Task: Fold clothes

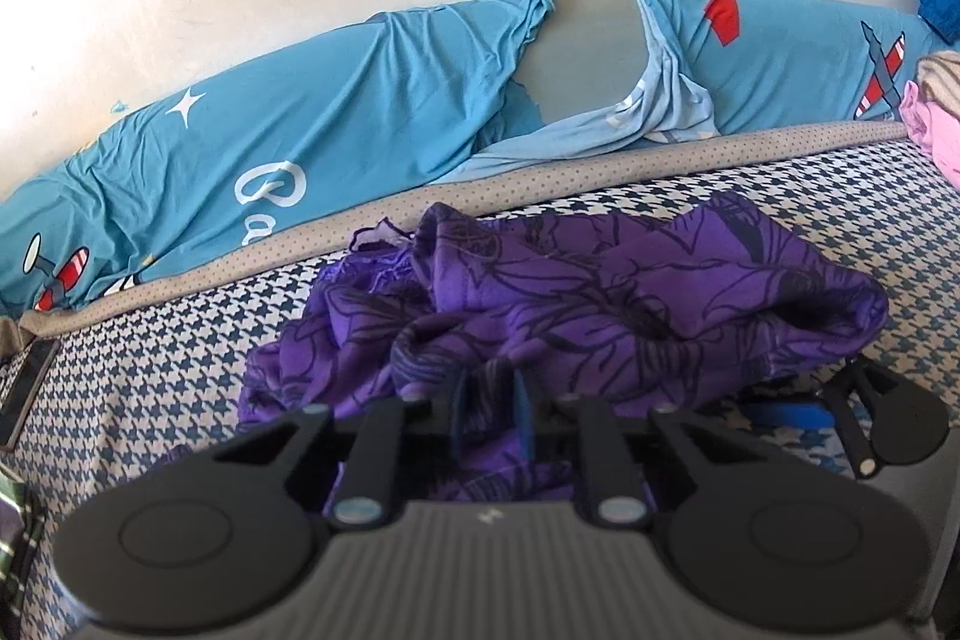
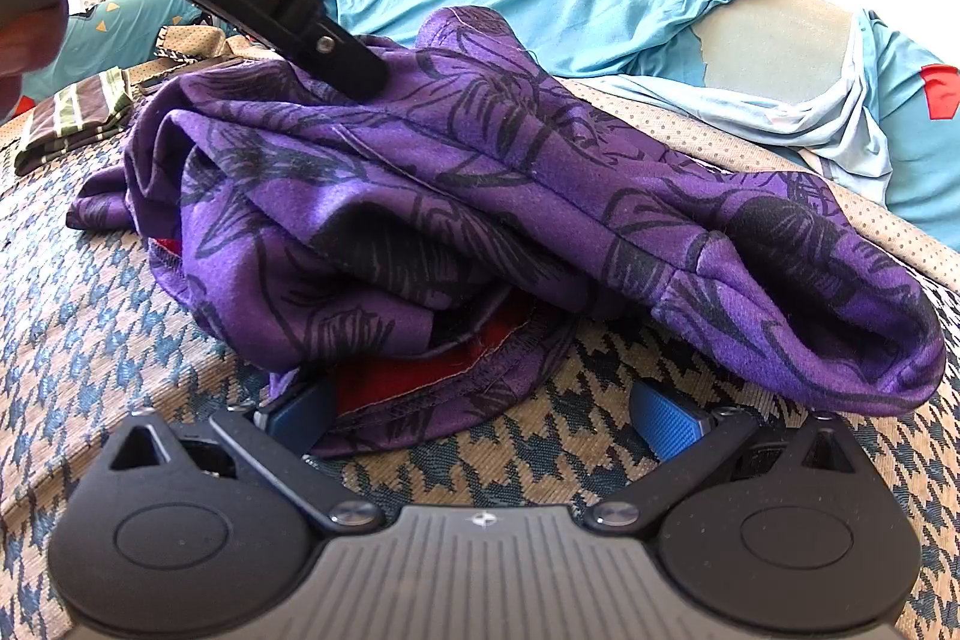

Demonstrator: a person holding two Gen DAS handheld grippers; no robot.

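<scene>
The left gripper point(image 1: 489, 400) points forward and down, and its two blue fingers point(image 1: 523, 415) stand pressed close together, with a fold of the purple garment point(image 1: 600, 304) pinched between them. In the right wrist view the same gripper comes in from the upper left corner, with its black tip sunk into the cloth. The right gripper point(image 2: 480, 415) also points forward and down. Its jaws stand wide apart, and the blue fingers point(image 2: 666, 421) hold nothing; the left one touches the near hem of the garment.
</scene>
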